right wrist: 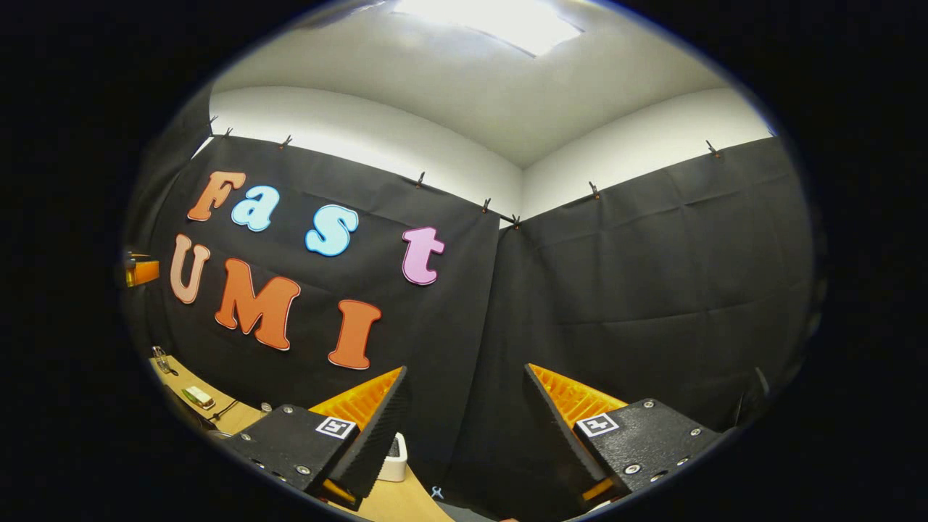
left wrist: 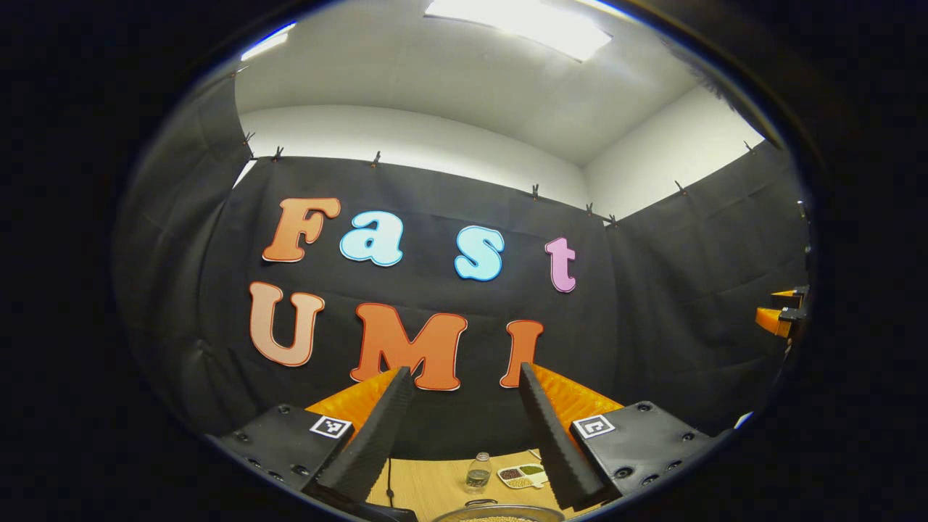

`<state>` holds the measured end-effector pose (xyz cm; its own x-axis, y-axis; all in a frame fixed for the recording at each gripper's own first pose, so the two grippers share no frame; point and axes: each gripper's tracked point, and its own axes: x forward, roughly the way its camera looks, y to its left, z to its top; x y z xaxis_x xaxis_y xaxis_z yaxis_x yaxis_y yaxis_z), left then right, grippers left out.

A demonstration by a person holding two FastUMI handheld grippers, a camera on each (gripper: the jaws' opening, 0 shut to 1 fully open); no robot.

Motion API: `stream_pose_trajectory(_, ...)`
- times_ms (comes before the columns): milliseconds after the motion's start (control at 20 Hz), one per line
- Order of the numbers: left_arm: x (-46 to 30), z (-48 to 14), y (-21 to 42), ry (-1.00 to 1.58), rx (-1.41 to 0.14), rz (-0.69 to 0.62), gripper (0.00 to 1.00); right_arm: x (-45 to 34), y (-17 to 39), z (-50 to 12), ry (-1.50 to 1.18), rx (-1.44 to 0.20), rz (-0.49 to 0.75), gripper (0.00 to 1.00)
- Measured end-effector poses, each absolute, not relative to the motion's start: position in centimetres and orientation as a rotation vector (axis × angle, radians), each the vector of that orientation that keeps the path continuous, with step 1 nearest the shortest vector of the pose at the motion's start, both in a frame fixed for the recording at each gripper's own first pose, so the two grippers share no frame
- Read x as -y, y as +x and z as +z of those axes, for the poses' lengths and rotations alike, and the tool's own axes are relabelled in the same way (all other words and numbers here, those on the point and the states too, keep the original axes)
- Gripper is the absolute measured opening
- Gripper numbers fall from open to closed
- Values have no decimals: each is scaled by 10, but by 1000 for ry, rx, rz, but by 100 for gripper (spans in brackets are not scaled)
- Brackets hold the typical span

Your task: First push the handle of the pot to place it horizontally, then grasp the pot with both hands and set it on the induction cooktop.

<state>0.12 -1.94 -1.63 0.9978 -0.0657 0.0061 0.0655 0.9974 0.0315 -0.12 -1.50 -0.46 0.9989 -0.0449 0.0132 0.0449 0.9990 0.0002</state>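
1 pot [left wrist: 499, 514], 1 bottle [left wrist: 478, 472], 1 sectioned dish [left wrist: 522, 475], 1 white box [right wrist: 394, 458].

Matt black cloth wall [left wrist: 652, 326], lightly creased. The left gripper [left wrist: 464, 428] has ribbed black foam-like pads [left wrist: 377, 435] and orange ridged plastic. Pale wood-grain table [left wrist: 435, 486]; shiny metal pot [left wrist: 500, 513] rim; clear plastic bottle [left wrist: 478, 473].

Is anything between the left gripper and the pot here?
Nothing visible is. The left gripper is open and raised, aimed at the booth wall; the pot's rim peeks in just below its fingers. A bottle and tray sit beyond.
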Motion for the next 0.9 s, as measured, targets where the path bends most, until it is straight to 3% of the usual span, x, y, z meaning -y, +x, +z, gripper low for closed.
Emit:
stream_pose_trajectory(450, 28, -35, 1, 66, -19, -75, 95, 18, -4, -5, 2, -1, -40, 95)
stream_pose_trajectory(700, 37, -89, -4, 82, -148, -123, 92, 20, -4, -9, 3, -21, -42, 95)
stream_pose_trajectory(900, 72, -144, -14, 106, -316, -263, 64, 16, -9, -16, -5, -37, -41, 95)
